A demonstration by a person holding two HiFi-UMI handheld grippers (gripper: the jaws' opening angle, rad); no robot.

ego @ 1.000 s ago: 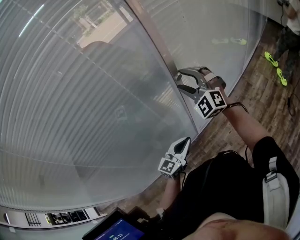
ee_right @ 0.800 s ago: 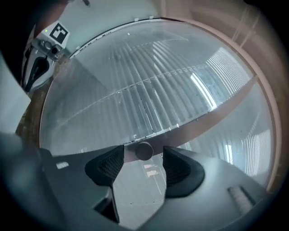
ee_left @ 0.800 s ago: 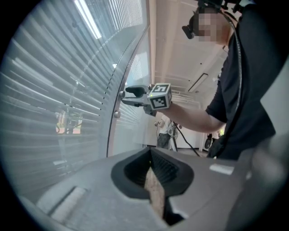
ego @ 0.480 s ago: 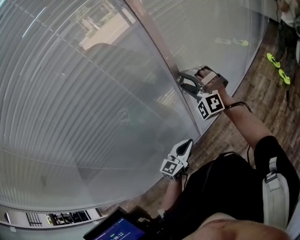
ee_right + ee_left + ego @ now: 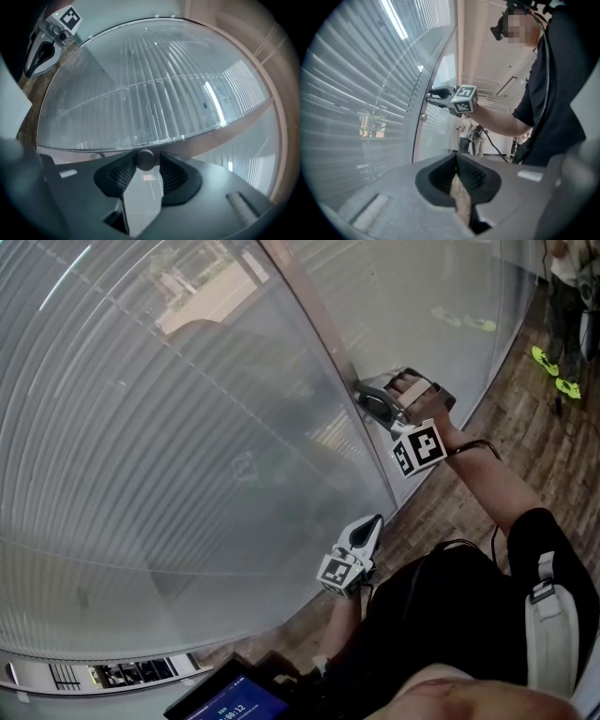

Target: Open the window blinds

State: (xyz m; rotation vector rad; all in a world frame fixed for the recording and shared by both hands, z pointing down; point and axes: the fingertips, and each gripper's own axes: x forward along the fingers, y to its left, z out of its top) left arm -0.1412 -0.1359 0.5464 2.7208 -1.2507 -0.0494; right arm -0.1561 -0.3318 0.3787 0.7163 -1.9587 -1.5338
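Closed slatted blinds (image 5: 187, 427) sit behind glass panes split by a pale mullion (image 5: 319, 334). A small round control knob (image 5: 145, 160) sticks out of that mullion; in the left gripper view the knob (image 5: 423, 117) shows lower on the frame. My right gripper (image 5: 370, 399) is held level against the mullion. Its jaws have just been closing, and in the right gripper view the right gripper (image 5: 146, 161) has both pads pressed on the knob. My left gripper (image 5: 373, 521) hangs lower, near the glass, shut with nothing in it.
A wooden floor (image 5: 525, 456) runs along the foot of the window. A person in neon yellow shoes (image 5: 542, 357) stands at the far right. A sill with vent slots (image 5: 122, 674) and a tablet screen (image 5: 234, 699) lie at the bottom left.
The right gripper has rolled at the mullion and its jaws have narrowed round the knob. The left gripper has stayed where it was.
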